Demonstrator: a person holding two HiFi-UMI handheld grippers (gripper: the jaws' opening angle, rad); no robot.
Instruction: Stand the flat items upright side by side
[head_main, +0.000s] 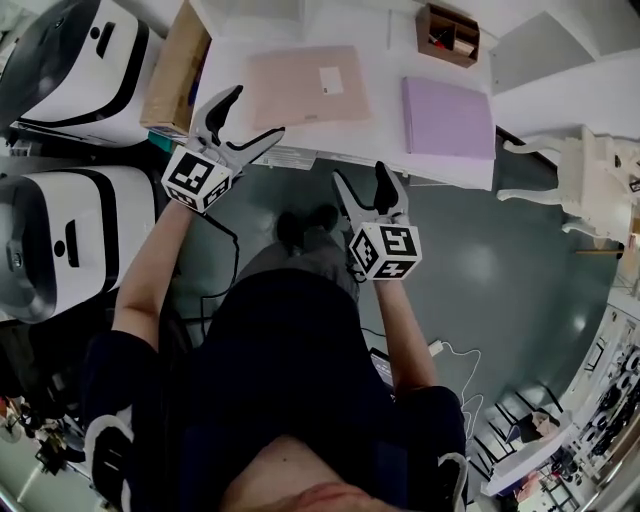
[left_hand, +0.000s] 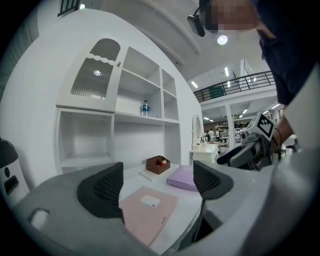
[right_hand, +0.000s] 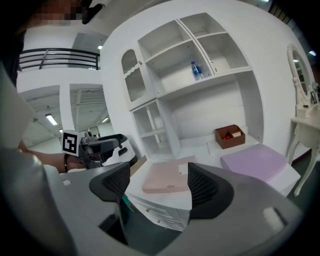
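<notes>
Two flat items lie on the white desk (head_main: 385, 140): a pink folder (head_main: 305, 85) with a white label at the left and a purple one (head_main: 447, 117) to its right. Both lie flat, apart from each other. My left gripper (head_main: 237, 120) hovers open at the desk's front left edge, just short of the pink folder (left_hand: 147, 212). Over the floor in front of the desk, my right gripper (head_main: 365, 187) is open and empty, pointing at the desk; the pink folder (right_hand: 162, 176) and the purple folder (right_hand: 255, 161) lie beyond its jaws.
A small brown box (head_main: 448, 34) stands at the back of the desk under white shelves (left_hand: 140, 135). A cardboard box (head_main: 177, 70) leans left of the desk beside two white machines (head_main: 70, 235). A white dressing table (head_main: 585, 180) stands at the right.
</notes>
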